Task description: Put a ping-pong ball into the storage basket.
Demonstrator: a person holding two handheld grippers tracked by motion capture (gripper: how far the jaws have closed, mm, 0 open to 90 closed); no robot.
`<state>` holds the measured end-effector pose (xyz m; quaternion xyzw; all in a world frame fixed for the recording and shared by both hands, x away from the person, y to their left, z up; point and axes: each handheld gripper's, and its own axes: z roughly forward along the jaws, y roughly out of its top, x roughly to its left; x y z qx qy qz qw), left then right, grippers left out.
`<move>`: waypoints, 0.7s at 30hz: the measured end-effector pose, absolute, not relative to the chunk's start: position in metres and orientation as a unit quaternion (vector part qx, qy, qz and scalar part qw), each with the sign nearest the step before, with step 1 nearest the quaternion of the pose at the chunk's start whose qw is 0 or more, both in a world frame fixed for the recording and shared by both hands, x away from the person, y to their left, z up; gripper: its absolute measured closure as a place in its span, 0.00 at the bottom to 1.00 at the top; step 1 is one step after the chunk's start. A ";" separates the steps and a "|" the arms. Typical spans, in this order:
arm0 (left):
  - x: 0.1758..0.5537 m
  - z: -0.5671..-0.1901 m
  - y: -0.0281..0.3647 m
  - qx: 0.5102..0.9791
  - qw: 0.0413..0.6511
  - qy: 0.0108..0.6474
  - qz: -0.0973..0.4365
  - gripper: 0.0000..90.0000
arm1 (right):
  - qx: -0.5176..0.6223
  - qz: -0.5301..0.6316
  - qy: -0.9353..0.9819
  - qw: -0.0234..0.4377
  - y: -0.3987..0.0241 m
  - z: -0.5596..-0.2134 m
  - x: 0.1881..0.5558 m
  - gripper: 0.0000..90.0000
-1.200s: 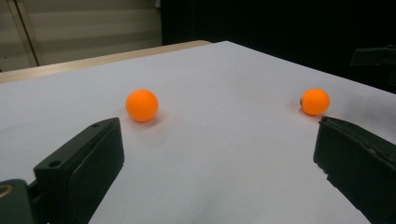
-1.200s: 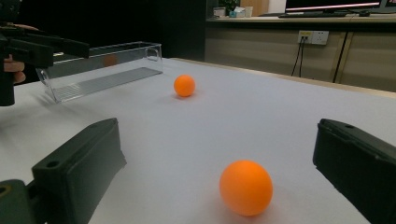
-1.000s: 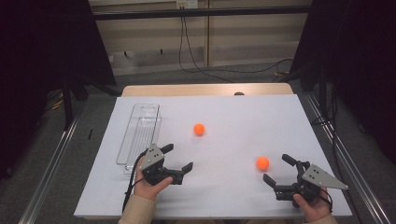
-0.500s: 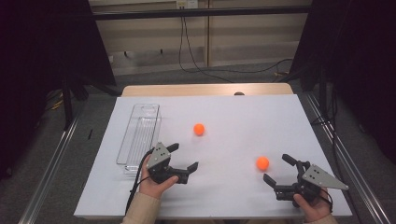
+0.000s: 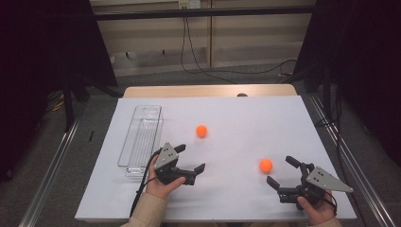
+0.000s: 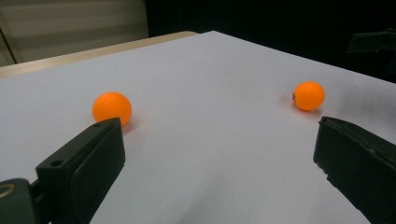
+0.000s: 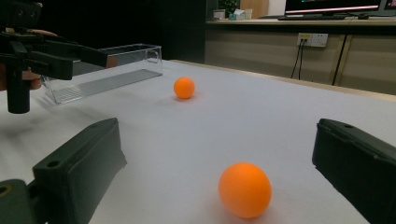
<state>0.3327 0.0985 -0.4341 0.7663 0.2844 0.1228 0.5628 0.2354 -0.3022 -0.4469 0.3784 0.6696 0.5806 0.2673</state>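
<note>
Here, nothing is collected yet: both orange balls lie loose on the white table [image 5: 265, 113], the far ball [image 5: 201, 131] mid-table and the near ball [image 5: 265, 165] just before the wide-open right gripper [image 5: 282, 171], while the left gripper [image 5: 190, 158], also spread and empty, sits beside the empty clear tray [image 5: 140, 137].

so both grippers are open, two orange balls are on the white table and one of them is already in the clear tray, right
Not quite: neither ball is in the clear tray. The high view shows the far orange ball and the near orange ball both on the white table. Both grippers, left and right, are open.
</note>
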 end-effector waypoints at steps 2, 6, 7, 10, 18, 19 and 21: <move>0.333 -0.434 0.097 0.769 0.561 0.283 0.121 0.02 | 0.378 0.581 0.670 0.267 -0.302 -0.447 0.236 0.02; 0.333 -0.435 0.094 0.769 0.561 0.283 0.118 0.02 | 0.377 0.581 0.670 0.267 -0.302 -0.447 0.236 0.02; 0.334 -0.435 0.094 0.771 0.559 0.282 0.118 0.02 | 0.377 0.581 0.670 0.268 -0.302 -0.447 0.236 0.02; 0.334 -0.435 0.092 0.772 0.557 0.283 0.119 0.02 | 0.377 0.581 0.670 0.268 -0.302 -0.447 0.236 0.02; 0.336 -0.436 0.086 0.775 0.553 0.281 0.118 0.02 | 0.377 0.581 0.670 0.268 -0.302 -0.447 0.236 0.02; 0.336 -0.436 0.085 0.775 0.553 0.283 0.117 0.02 | 0.377 0.581 0.670 0.268 -0.301 -0.447 0.236 0.02; 0.337 -0.437 0.084 0.776 0.551 0.283 0.117 0.02 | 0.377 0.581 0.670 0.268 -0.301 -0.447 0.236 0.02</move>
